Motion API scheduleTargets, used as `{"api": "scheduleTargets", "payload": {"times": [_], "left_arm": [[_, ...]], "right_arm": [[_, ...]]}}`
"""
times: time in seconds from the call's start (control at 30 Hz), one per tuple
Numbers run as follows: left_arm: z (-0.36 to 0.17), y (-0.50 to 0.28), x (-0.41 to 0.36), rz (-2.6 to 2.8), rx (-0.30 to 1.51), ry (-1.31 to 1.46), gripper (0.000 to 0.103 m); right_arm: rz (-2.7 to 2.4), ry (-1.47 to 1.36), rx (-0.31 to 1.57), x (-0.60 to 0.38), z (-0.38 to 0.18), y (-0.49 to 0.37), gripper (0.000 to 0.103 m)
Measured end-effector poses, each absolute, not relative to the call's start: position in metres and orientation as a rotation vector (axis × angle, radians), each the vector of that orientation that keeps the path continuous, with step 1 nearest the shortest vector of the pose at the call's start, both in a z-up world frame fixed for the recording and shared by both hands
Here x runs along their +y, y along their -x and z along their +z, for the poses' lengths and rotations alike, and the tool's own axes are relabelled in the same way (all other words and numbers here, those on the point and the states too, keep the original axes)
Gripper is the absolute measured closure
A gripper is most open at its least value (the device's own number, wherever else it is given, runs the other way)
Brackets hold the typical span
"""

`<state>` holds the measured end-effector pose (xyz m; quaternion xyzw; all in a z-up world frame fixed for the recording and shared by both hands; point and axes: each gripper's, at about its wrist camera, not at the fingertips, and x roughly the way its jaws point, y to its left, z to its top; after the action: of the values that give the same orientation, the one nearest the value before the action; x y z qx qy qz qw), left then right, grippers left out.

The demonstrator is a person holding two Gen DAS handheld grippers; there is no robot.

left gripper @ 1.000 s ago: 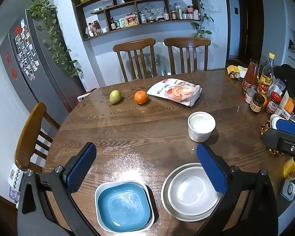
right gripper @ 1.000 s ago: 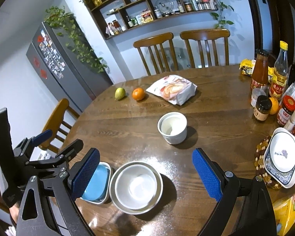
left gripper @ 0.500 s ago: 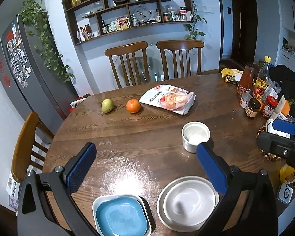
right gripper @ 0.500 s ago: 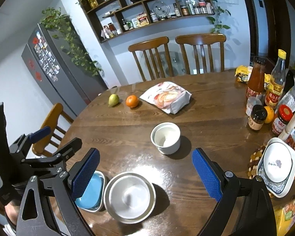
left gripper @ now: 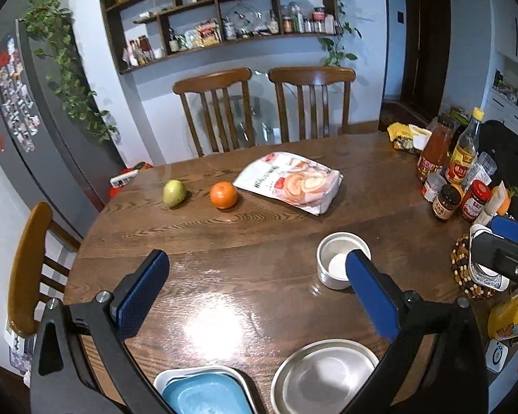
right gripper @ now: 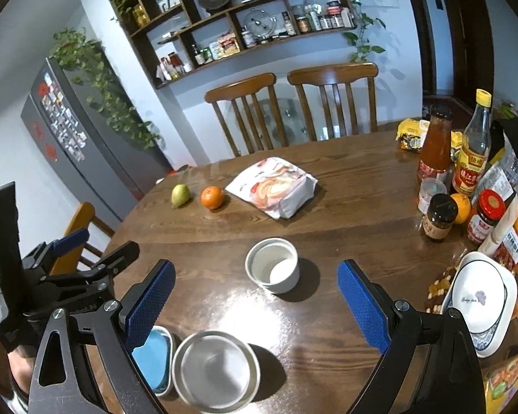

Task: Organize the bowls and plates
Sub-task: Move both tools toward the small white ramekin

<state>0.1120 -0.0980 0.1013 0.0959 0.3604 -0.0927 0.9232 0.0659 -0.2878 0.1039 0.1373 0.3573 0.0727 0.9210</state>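
Both left tongs [left gripper: 259, 283] and right tongs [right gripper: 259, 293] gape wide, empty, over the white cup [right gripper: 272, 269]; bottle labels [right gripper: 469, 172] at two o'clock are unreadable.

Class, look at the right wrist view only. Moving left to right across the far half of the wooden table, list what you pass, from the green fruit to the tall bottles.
Pear → orange → snack bag → yellow packet → red sauce bottle → yellow-capped bottle.

You've drawn both grippers back: the blue dish [left gripper: 203, 393] and metal bowl [left gripper: 324, 376] have slid to the frame's bottom edge; the white cup [right gripper: 272, 269] now sits lower-centre.
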Motion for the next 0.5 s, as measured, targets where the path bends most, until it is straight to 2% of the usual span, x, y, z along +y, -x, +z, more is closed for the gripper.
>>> {"api": "scheduleTargets", "payload": {"times": [0.5], "left_arm": [[0.044,-0.154,-0.141,-0.259,0.82,-0.291,0.001]], "right_arm": [[0.114,-0.371,0.869,-0.305,0.045,-0.12,0.008]]}}
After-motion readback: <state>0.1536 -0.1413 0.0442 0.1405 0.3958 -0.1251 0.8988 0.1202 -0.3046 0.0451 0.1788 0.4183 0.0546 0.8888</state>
